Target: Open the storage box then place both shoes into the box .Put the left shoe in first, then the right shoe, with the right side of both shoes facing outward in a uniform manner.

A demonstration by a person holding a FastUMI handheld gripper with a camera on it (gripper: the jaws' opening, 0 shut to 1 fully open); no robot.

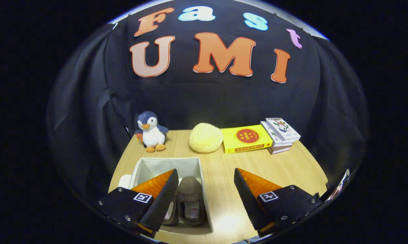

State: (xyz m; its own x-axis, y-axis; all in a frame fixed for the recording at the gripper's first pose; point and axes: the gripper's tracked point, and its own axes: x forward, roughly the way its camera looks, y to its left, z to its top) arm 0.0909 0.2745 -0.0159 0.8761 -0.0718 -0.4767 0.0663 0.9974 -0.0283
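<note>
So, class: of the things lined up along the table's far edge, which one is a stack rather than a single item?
The books at the end, beside the yellow box, lie piled together. The penguin toy and yellow plush ball stand singly. The tool is open.

Black cloth wall (204, 98) (creased at the sides) backs a pale wooden table (285, 166), brightly lit.

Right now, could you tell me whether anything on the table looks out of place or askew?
Nothing stands out. Both shoes sit side by side inside the open box; the penguin toy and books are tidy. The claw is open and empty.
</note>
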